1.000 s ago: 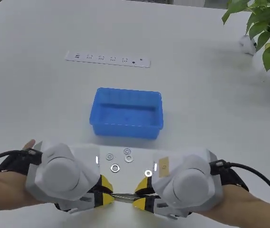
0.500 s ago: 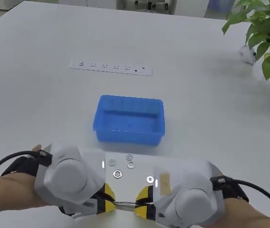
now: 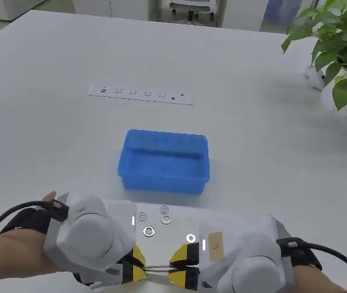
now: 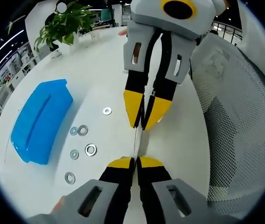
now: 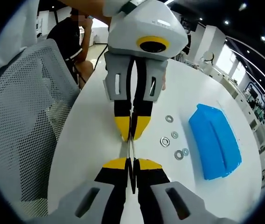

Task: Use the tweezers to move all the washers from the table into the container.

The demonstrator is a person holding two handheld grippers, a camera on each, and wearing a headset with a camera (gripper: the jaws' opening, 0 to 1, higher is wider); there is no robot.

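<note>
1. Head view: the left gripper and the right gripper face each other tip to tip at the near edge of the white table. The thin metal tweezers bridge the gap between them, and each pair of yellow-tipped jaws is closed on one end. The washers lie loose on the table just beyond the grippers, and past them stands the blue container. It is near the washers but apart from them. A white power strip lies farther back and a plant stands at the far right.

2. Left gripper view: this gripper's own jaws are pressed together on the tweezers, while the right gripper reaches in from the top with its jaws pinched on the other end. Six washers are scattered to the left, between the tweezers and the container. A mesh chair is on the right.

3. Right gripper view: its own jaws are clamped on the tweezers, with the left gripper opposite, also closed on them. Washers lie to the right on the table, beside the container. Behind the mesh chair is a person.
</note>
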